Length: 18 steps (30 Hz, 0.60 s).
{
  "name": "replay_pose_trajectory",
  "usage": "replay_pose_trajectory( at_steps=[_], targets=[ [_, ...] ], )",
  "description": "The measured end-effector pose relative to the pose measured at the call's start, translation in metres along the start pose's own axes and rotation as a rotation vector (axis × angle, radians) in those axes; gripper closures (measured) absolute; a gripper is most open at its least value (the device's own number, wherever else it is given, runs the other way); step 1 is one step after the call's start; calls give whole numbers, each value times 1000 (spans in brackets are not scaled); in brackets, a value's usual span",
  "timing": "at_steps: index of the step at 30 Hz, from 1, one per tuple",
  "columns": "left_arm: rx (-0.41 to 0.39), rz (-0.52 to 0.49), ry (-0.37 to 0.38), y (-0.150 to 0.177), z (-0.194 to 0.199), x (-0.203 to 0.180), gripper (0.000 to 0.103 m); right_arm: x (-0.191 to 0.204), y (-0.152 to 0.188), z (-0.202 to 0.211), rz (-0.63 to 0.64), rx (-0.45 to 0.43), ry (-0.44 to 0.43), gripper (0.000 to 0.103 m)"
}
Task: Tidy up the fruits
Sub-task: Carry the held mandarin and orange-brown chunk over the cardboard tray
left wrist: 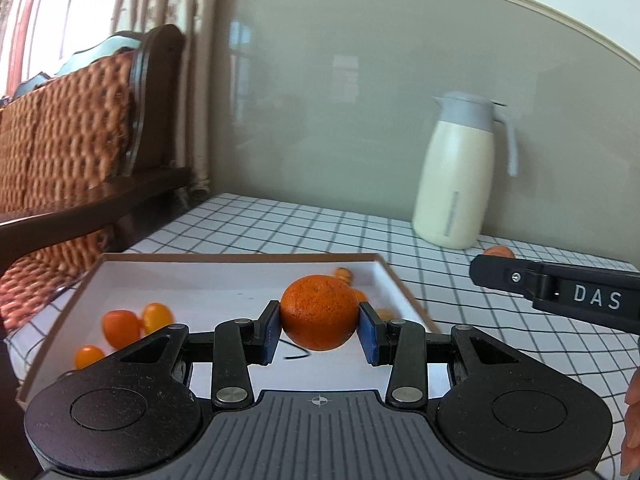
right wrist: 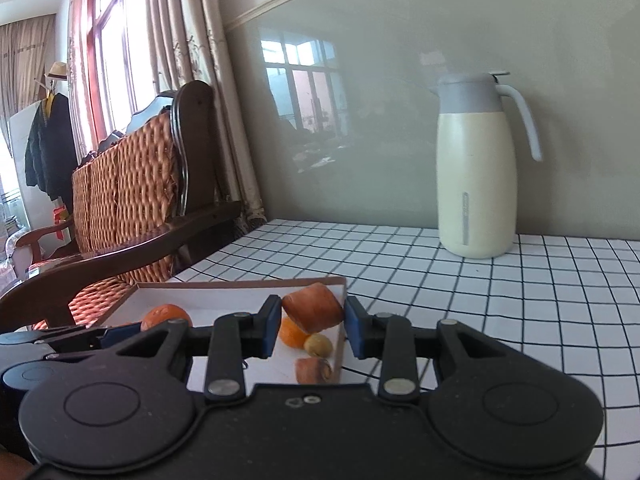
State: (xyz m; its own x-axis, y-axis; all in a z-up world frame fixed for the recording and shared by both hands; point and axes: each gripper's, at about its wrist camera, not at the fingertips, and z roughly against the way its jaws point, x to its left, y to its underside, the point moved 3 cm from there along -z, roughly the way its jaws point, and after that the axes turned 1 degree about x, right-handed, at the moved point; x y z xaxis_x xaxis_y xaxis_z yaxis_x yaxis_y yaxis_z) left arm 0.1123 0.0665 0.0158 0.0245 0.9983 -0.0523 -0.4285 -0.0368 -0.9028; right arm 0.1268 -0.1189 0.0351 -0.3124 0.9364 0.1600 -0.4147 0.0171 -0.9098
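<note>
Both grippers are gripping fruit over the box [left wrist: 240,258]: left gripper [left wrist: 319,328] is pinching a firm, round orange [left wrist: 319,312] at its widest, right gripper [right wrist: 310,326] a stiff carrot chunk [right wrist: 313,307] between half-closed jaws.

A cream thermos jug [right wrist: 476,176] with a grey lid and grey handle stands upright at the back of the surface [right wrist: 520,280], which wears a white cloth with a black grid, close to a glossy grey-green wall [right wrist: 360,100]. Left of the surface sits a dark wooden chair [right wrist: 132,200] with woven wicker panels, patterned curtains [right wrist: 180,32] hanging behind it
</note>
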Motion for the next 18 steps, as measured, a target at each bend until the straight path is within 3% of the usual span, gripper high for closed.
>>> replay_pose_trajectory(
  at_steps=[18],
  targets=[
    [-10, 87, -158, 3, -4, 67, 62, 34, 2, -28, 21, -15, -28, 77]
  ],
)
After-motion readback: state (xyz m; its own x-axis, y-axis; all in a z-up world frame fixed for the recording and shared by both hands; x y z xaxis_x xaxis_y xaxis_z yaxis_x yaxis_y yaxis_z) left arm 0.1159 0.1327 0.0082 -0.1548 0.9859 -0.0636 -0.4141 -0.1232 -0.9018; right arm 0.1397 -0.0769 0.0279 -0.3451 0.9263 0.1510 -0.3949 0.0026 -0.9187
